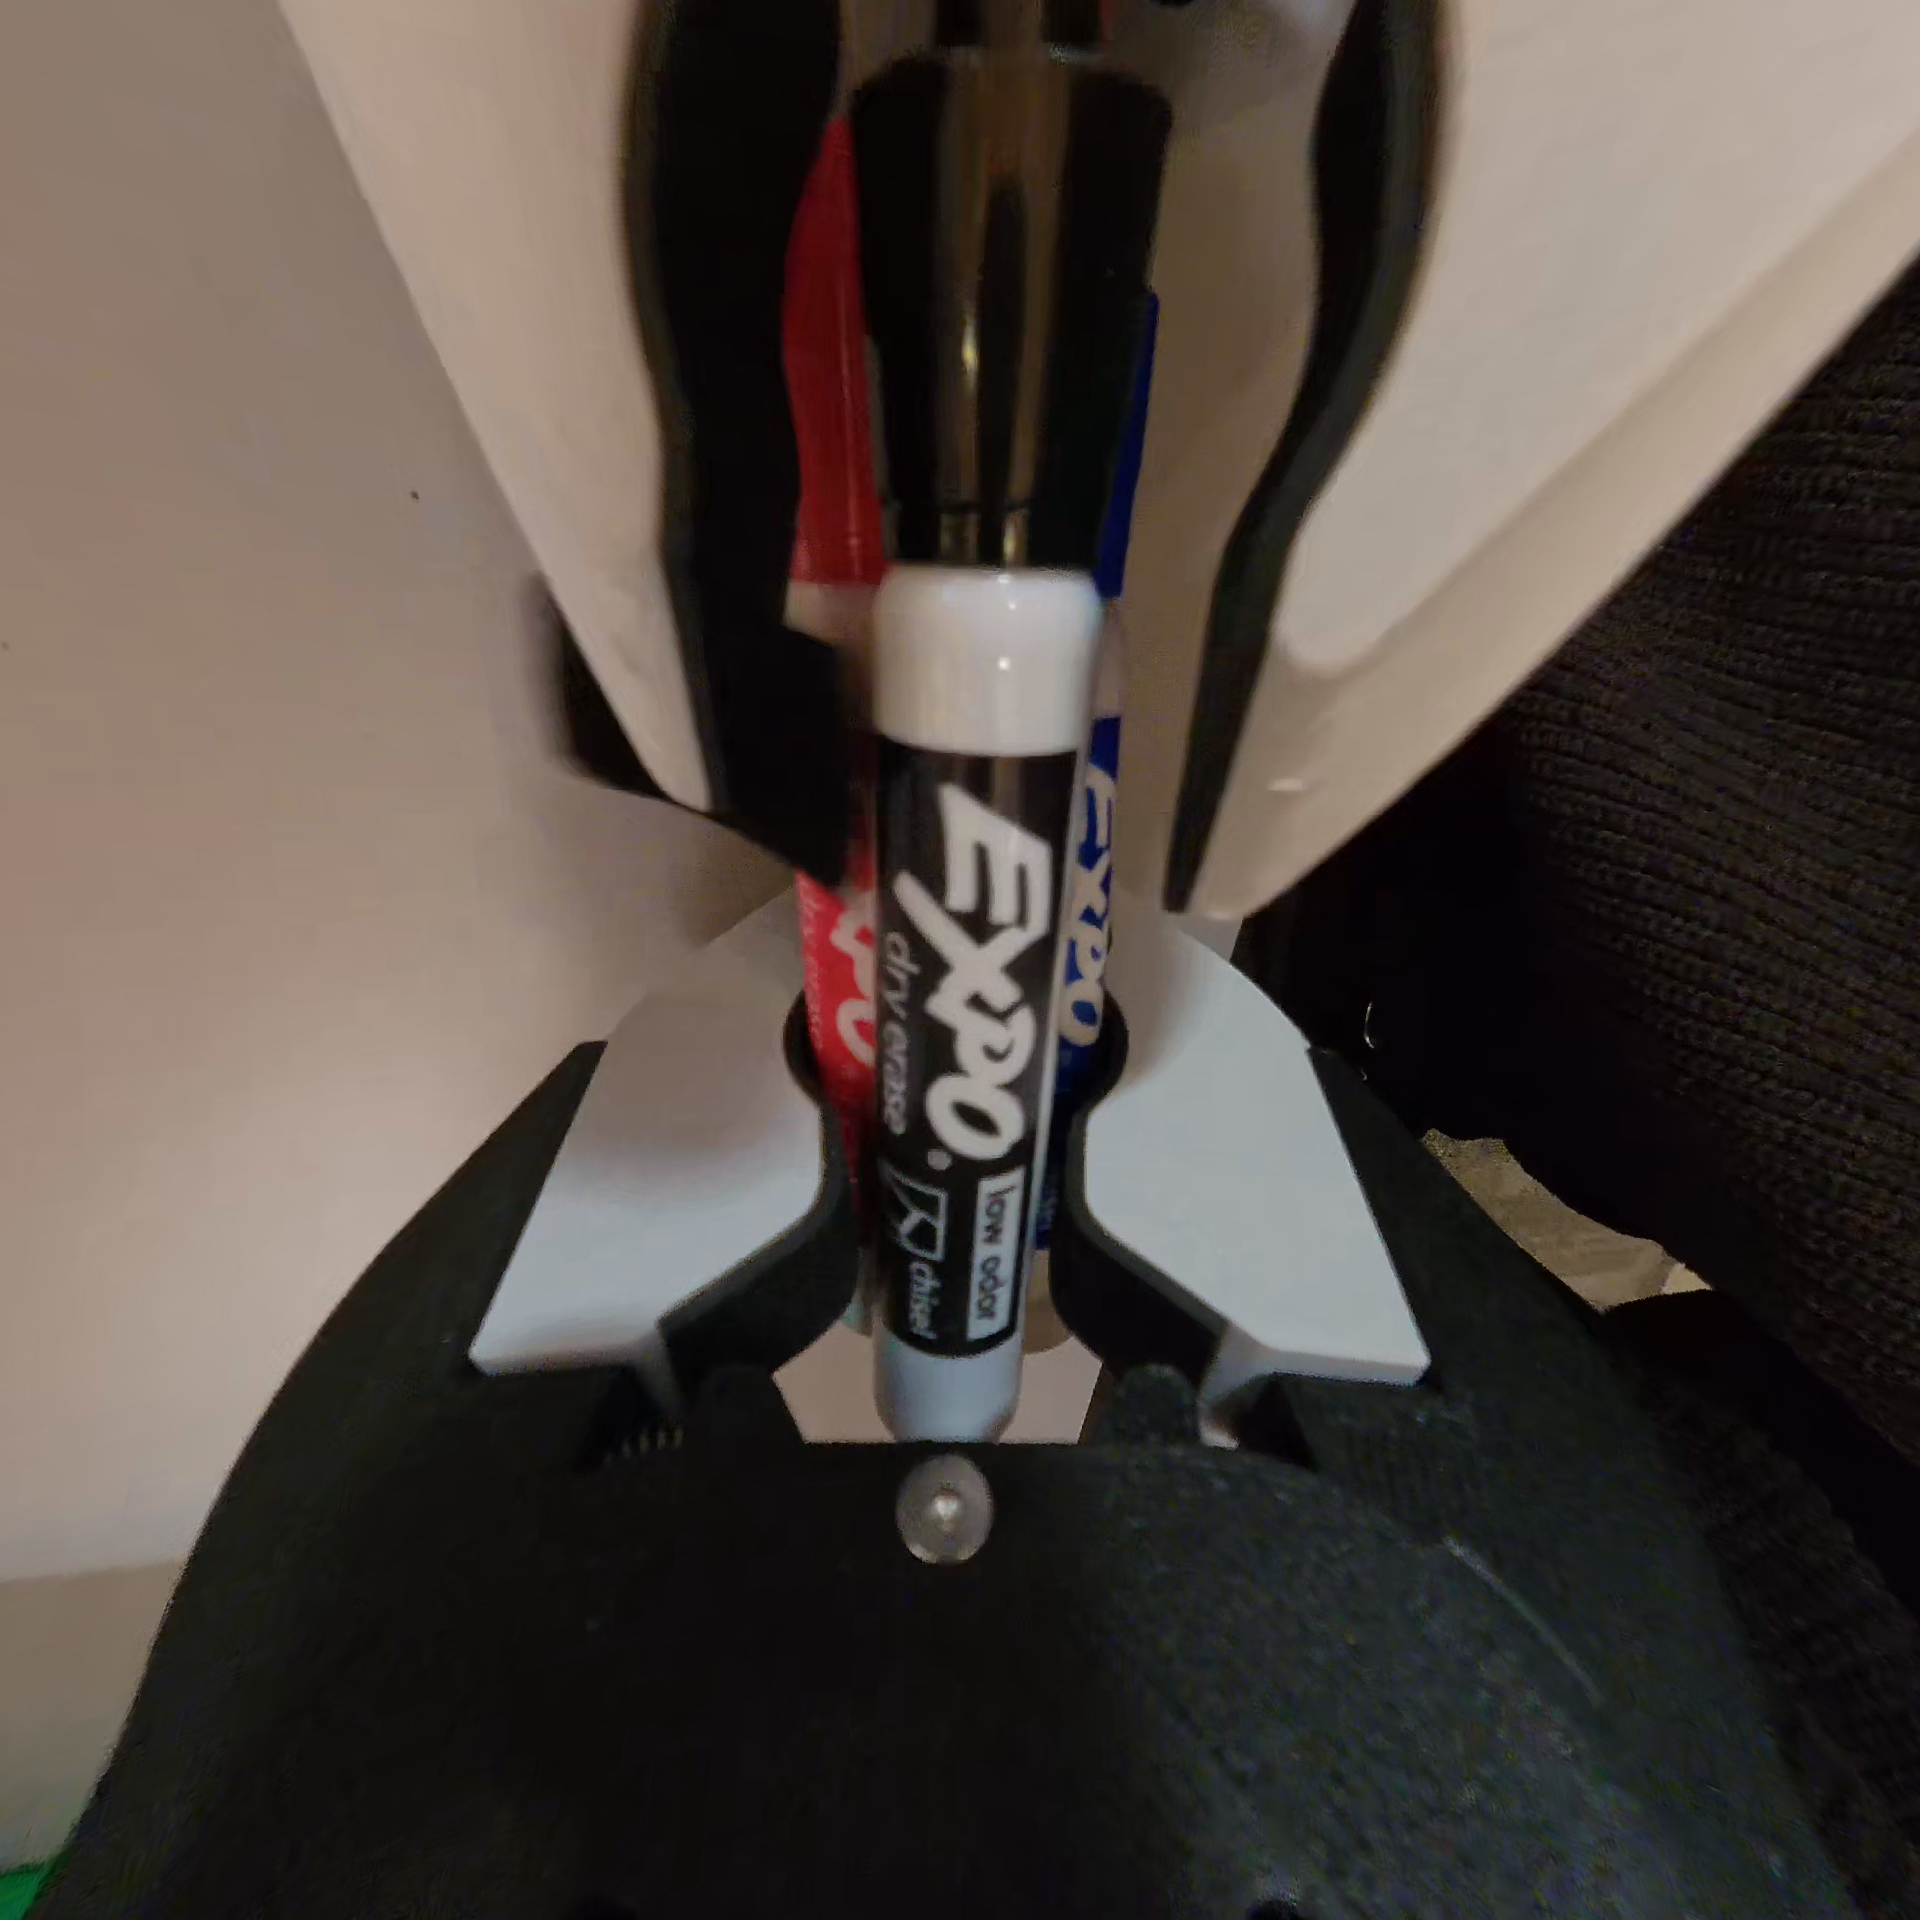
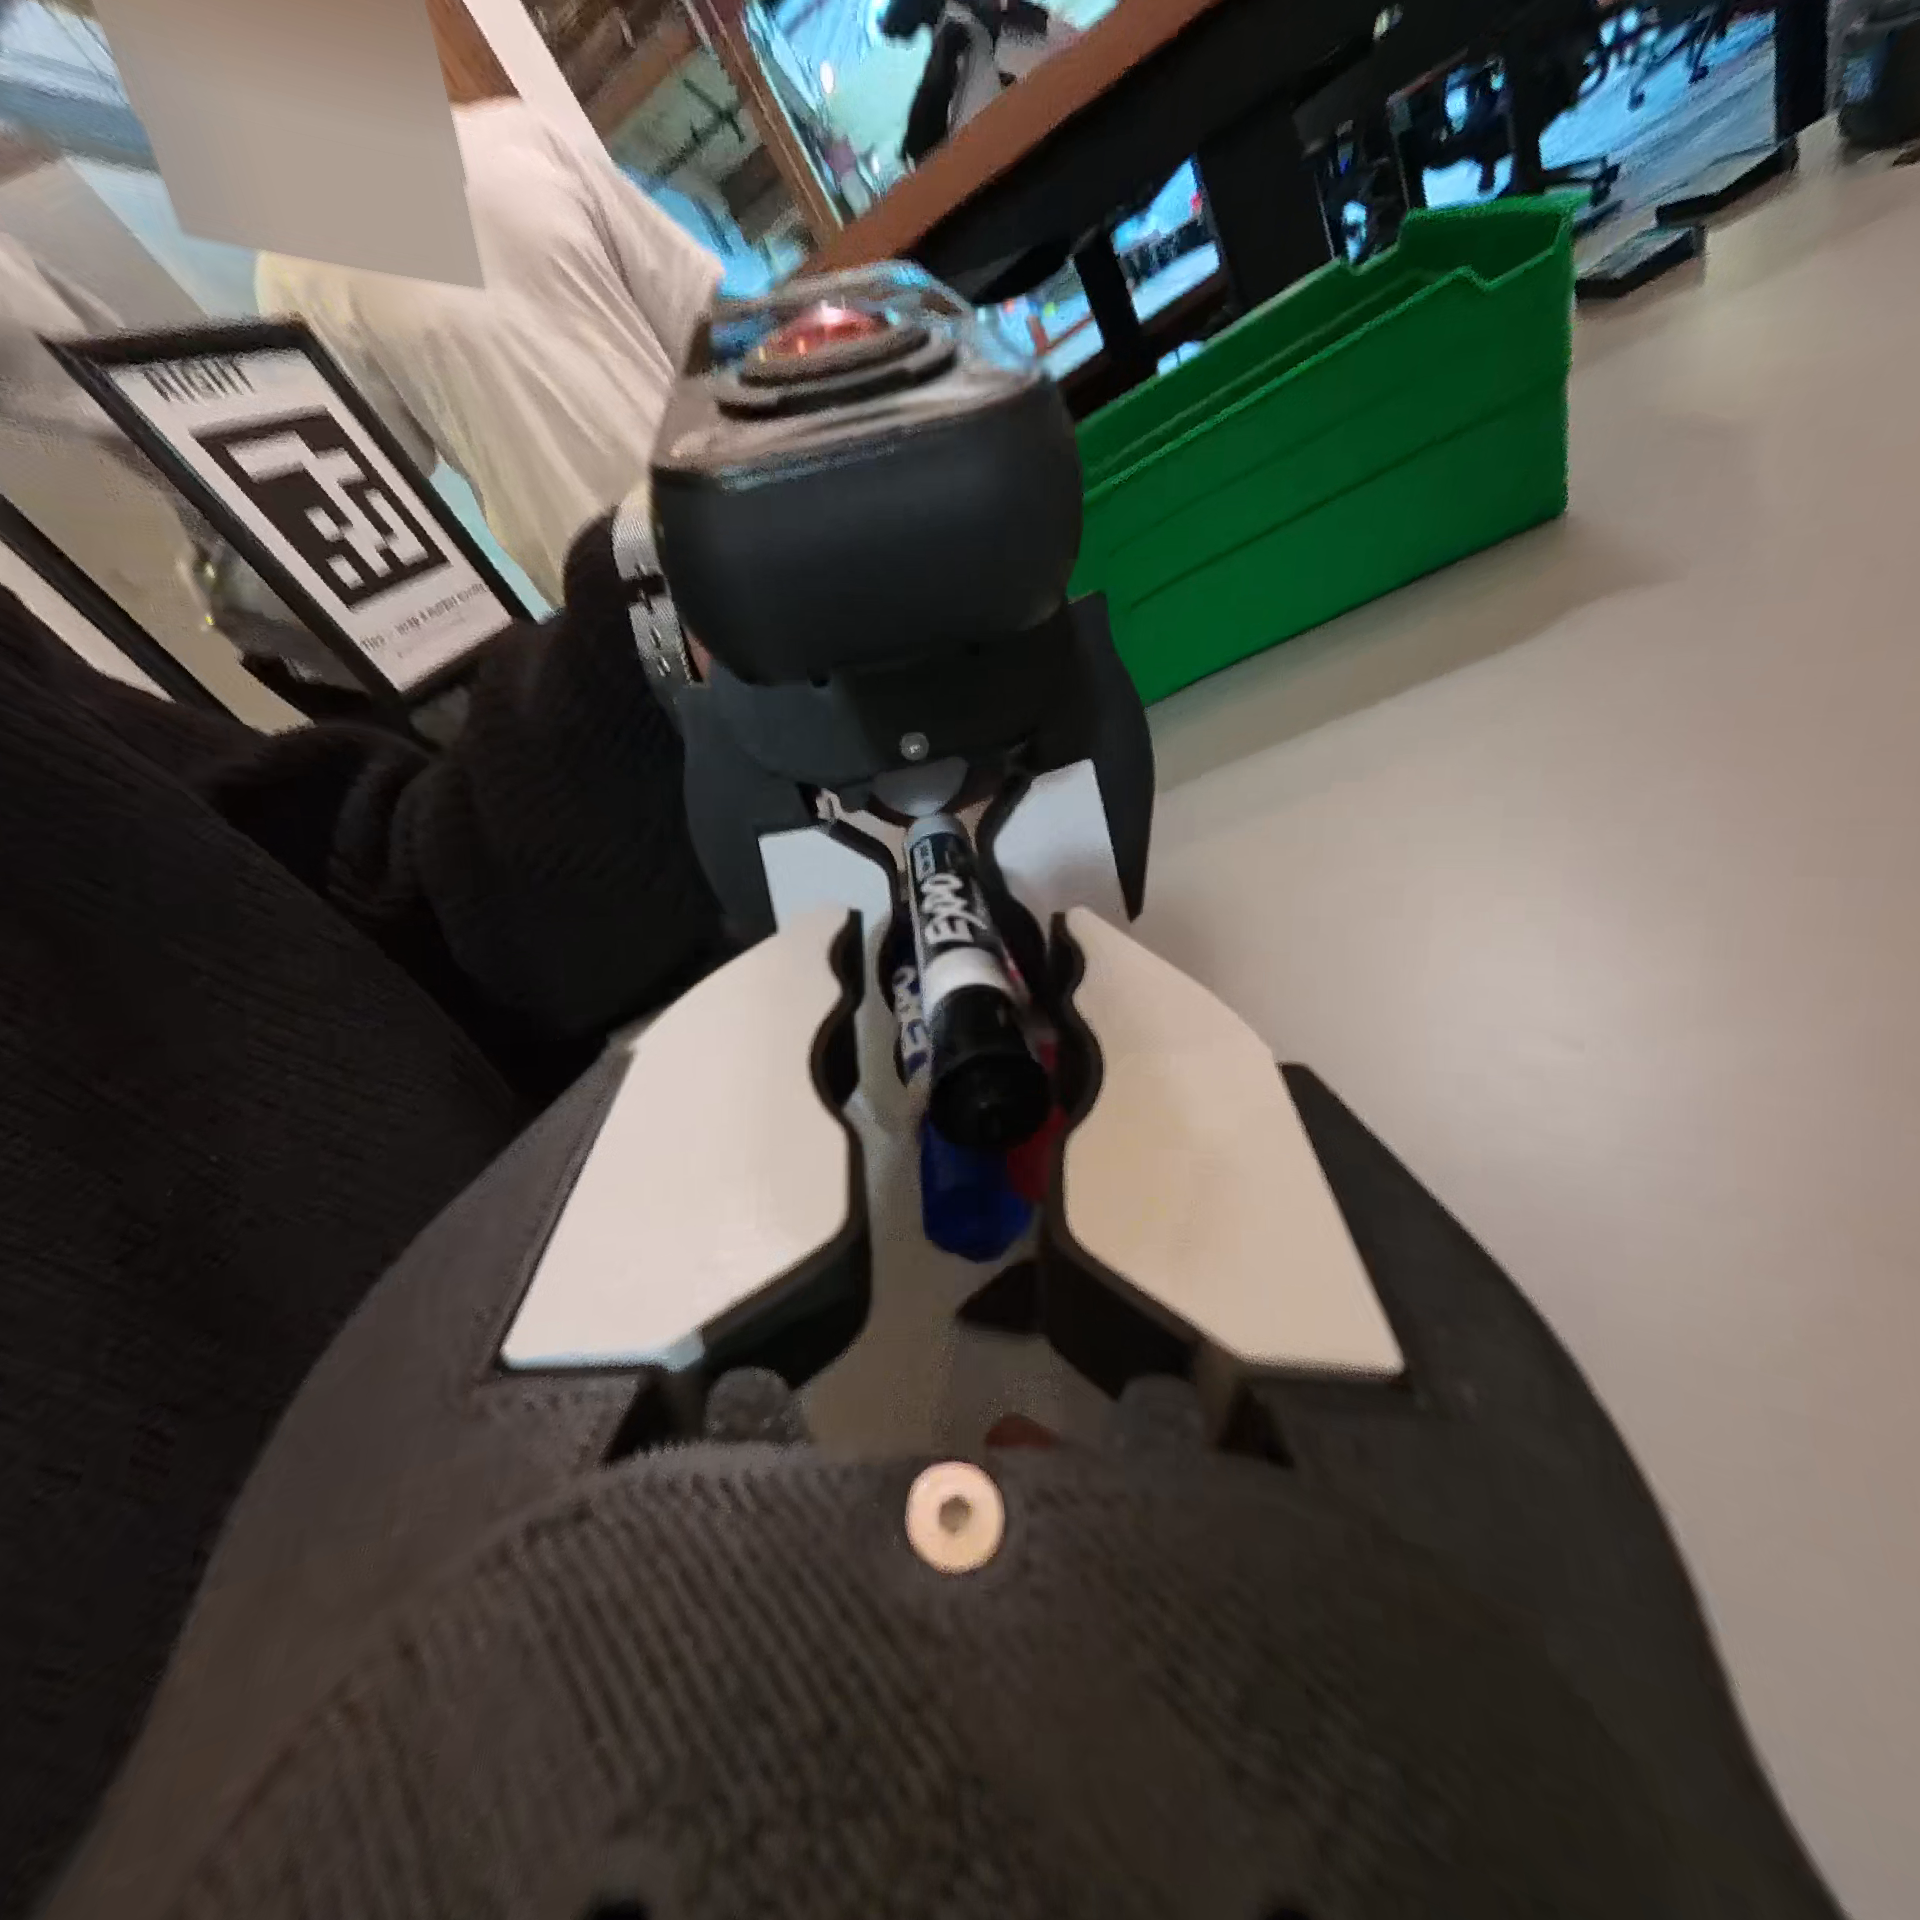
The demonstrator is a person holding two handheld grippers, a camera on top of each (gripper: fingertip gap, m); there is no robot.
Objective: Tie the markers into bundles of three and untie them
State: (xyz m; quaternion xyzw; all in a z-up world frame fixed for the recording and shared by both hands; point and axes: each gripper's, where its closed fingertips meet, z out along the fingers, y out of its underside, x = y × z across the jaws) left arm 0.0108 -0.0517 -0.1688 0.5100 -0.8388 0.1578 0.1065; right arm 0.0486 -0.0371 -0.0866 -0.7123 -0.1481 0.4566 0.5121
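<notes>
Three markers lie side by side as one bundle: black (image 1: 966,1039) on top, red (image 1: 831,416) and blue (image 1: 1091,935) beneath. My left gripper (image 1: 961,997) is shut on their barrel ends. My right gripper (image 1: 966,852) faces it from the far side, its jaws close around the cap ends. In the right wrist view, the right gripper (image 2: 956,925) holds the black (image 2: 966,935), blue (image 2: 971,1195) and red (image 2: 1039,1158) caps between its fingers. The left gripper (image 2: 935,862) meets it head on. I see no tie around the bundle.
The bundle is held above a pale table (image 2: 1558,935). A green bin (image 2: 1330,436) stands at the back right. A framed black-and-white sign (image 2: 301,499) and a person in a pale shirt (image 2: 540,343) are at the back left. A dark sleeve (image 2: 208,1039) fills the left side. One gripper's finger ends stand about 9 cm off the other's.
</notes>
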